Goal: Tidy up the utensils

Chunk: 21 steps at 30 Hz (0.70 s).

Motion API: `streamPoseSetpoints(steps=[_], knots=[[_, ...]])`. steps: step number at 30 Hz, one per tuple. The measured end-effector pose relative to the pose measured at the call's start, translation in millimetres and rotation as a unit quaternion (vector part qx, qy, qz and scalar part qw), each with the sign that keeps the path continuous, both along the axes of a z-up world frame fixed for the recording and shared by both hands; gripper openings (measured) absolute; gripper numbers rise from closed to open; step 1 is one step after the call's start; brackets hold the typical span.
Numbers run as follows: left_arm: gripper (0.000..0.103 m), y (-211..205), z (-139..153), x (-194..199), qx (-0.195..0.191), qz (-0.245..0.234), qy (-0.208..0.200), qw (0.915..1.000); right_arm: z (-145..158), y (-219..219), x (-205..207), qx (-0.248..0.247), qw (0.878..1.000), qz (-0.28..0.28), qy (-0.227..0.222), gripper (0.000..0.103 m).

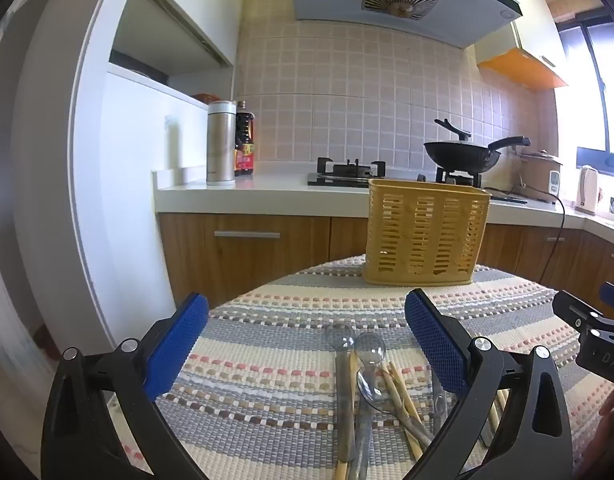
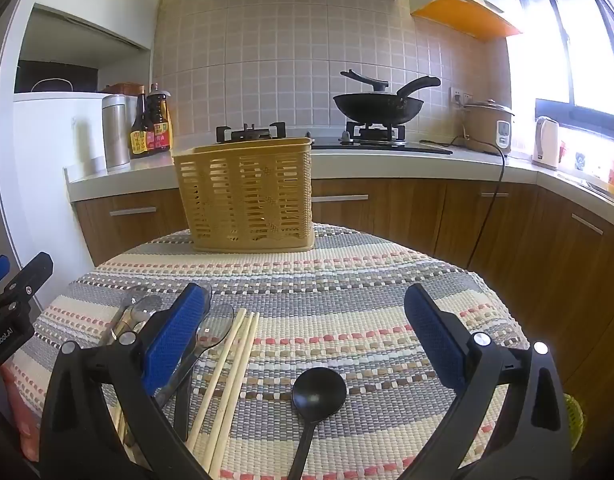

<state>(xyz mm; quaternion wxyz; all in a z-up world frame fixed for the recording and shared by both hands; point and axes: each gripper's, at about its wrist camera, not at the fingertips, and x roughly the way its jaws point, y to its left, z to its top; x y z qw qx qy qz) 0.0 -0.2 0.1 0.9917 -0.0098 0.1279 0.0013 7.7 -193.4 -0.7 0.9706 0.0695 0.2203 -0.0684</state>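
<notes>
While both grippers hover low over the striped mat, the yellow basket stands upright at the mat's far edge, well apart from the utensils. Its slotted wall lets light through, and nothing can be made out inside it (the interior is mostly hidden from both views).

Left gripper: jaws spread wide, gripping nothing. Between and below its blue pads lies a loose heap: clear spoons with bowls toward the basket and handles running back toward the camera, overlapped by pale chopsticks lying roughly along the same axis, slightly fanned.

Right gripper: jaws likewise spread wide, nothing between the pads. A black spoon lies flat on the mat between its fingers, bowl toward the basket, handle pointing back toward the camera, touching neither pad. Left of it more chopsticks lie side by side, long axis toward the basket with a slight lean to the right. The clear spoons sit beside and partly behind the gripper's left finger.

On the counter behind: a wok on the hob, a steel flask, sauce bottles, a rice cooker, and a kettle.
</notes>
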Motion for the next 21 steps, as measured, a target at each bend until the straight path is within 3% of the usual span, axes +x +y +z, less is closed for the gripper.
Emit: streamPoseSetpoints(steps=[21], knots=[[0.096, -3.3, 1.5, 2.9, 0.008, -0.004, 0.001, 1.0000, -1.2, 3.5, 1.4, -0.005, 1.000, 0.002, 0.002, 0.096]])
